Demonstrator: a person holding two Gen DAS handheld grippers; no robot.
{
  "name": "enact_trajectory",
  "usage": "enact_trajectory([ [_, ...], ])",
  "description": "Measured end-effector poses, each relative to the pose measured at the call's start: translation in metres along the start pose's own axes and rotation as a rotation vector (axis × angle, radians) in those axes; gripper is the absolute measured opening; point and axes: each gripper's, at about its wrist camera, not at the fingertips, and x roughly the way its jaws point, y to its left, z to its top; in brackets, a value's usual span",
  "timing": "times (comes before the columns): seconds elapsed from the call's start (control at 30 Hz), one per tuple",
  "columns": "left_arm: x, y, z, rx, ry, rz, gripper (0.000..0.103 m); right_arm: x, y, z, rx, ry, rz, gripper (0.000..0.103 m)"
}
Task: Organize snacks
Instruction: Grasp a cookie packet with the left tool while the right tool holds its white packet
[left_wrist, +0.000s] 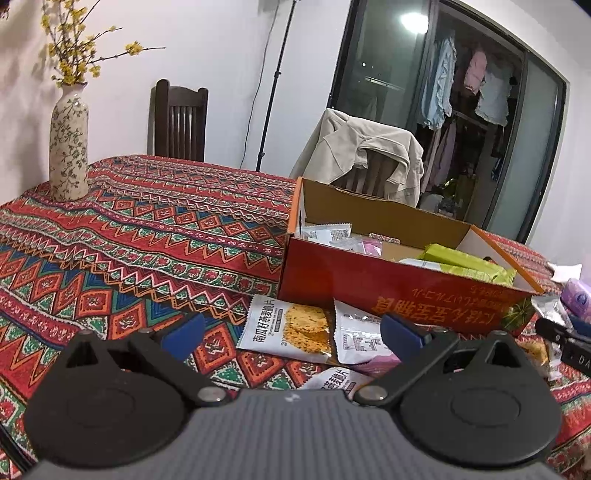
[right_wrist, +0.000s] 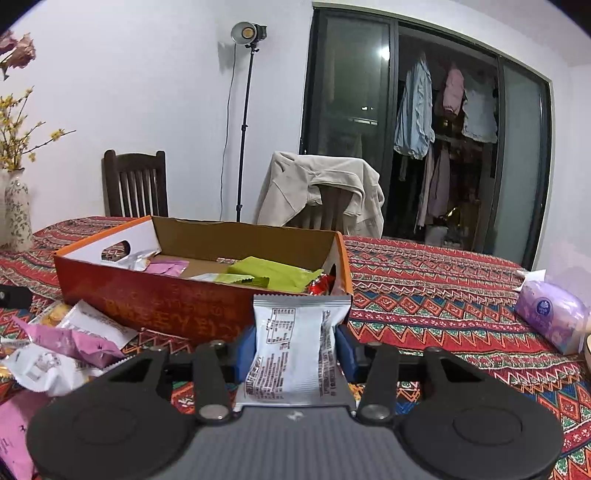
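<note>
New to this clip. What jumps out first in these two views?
The white snack packet pinched upright in the right claw, just in front of the open orange box already holding green and pink packets. Next, the loud red patterned tablecloth and the loose packets, such as the oat crisp packet, under the open, empty left claw. A floral vase stands at the table's far left.

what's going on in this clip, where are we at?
Snack sorting, mid-run. The right gripper is shut on a white snack packet, held in front of the orange cardboard box, not yet dropped in. The box already holds green and pink packets. The left gripper is open and empty, above loose packets on the tablecloth, including an oat crisp packet. More packets wait beside the box.
</note>
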Motion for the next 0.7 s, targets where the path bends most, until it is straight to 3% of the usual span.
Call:
enact_trajectory([
  [0.13,-0.002,0.002,0.005,-0.004,0.008,0.021,0.103,-0.002,-0.003,-0.001,0.012,-0.006,0.006,0.045],
  [0.47,0.005,0.006,0.019,0.112,0.063,0.156,0.103,-0.011,-0.011,-0.003,0.041,-0.036,0.026,0.046],
  [0.7,0.024,-0.001,0.019,0.185,0.138,0.165,0.103,-0.013,-0.011,-0.003,0.046,-0.044,0.034,0.046],
])
